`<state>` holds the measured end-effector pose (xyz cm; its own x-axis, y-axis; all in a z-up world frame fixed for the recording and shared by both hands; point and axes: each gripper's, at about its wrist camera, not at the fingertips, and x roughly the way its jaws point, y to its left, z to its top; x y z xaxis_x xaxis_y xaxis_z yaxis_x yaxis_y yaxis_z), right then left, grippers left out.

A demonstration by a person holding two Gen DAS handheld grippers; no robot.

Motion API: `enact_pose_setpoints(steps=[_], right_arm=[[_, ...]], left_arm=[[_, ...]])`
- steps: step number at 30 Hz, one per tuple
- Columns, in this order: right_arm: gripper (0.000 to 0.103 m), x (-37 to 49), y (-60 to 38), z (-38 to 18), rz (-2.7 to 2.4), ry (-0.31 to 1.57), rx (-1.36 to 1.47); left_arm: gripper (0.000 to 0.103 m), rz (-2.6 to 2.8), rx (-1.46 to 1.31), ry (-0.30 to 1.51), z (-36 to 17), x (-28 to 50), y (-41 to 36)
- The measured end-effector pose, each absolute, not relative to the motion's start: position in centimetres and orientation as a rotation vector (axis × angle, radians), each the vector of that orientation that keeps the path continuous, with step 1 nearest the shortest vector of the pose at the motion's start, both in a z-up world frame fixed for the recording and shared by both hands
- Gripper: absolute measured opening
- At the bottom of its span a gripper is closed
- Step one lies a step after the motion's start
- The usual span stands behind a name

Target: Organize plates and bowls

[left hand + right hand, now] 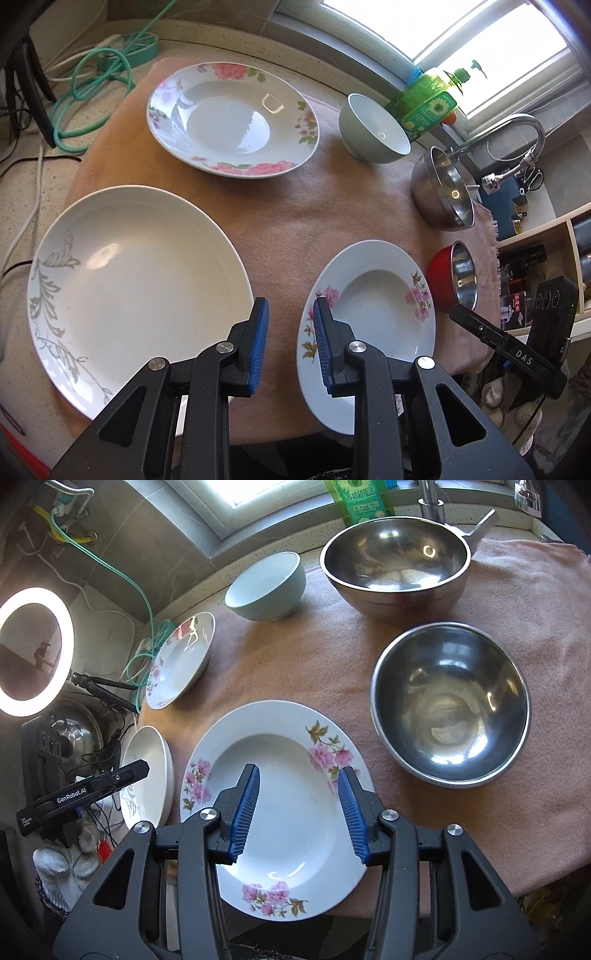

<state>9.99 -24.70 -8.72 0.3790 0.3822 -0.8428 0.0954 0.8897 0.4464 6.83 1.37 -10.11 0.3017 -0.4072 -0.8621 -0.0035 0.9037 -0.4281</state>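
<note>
— Looking at the small white deep plate with pink flowers (284, 794): where does it lie from each gripper?

— On the pink cloth (332, 657) at the worktop's near edge, directly below the right gripper (299, 812), whose jaws stand apart over its well, touching nothing. The left gripper (290, 345), narrowly parted and empty, hangs beside its left rim, between it and the large plain white plate with a grey leaf pattern (136, 291).

— So which is nearer?

— I judge the right; the plate is near-round, so no axis matters.

Each tool (290, 347) is black (silver rivets) with ribbed blue pads (245, 812).
</note>
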Motion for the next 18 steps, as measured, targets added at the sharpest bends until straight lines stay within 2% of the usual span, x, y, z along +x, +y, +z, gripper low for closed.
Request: enact_pose_setpoints(steps=[5,8,18], right_arm=[[0.046,12.4,-22.1,-8.2,0.204,1.16,0.443],[0.046,13.8,-20.9,-8.1,0.216,1.157,0.442],[0.046,19.2,-17.2,-8.7,0.226,1.162,0.483]], left_arm=[[0.025,-0.237,-0.384,1.215,-9.8,9.0,4.8],[0.036,-0.216,-0.381,1.201,-9.7,10.6,6.6],[0.036,-0.184,-0.332,1.175,-10.4,16.8,9.9]])
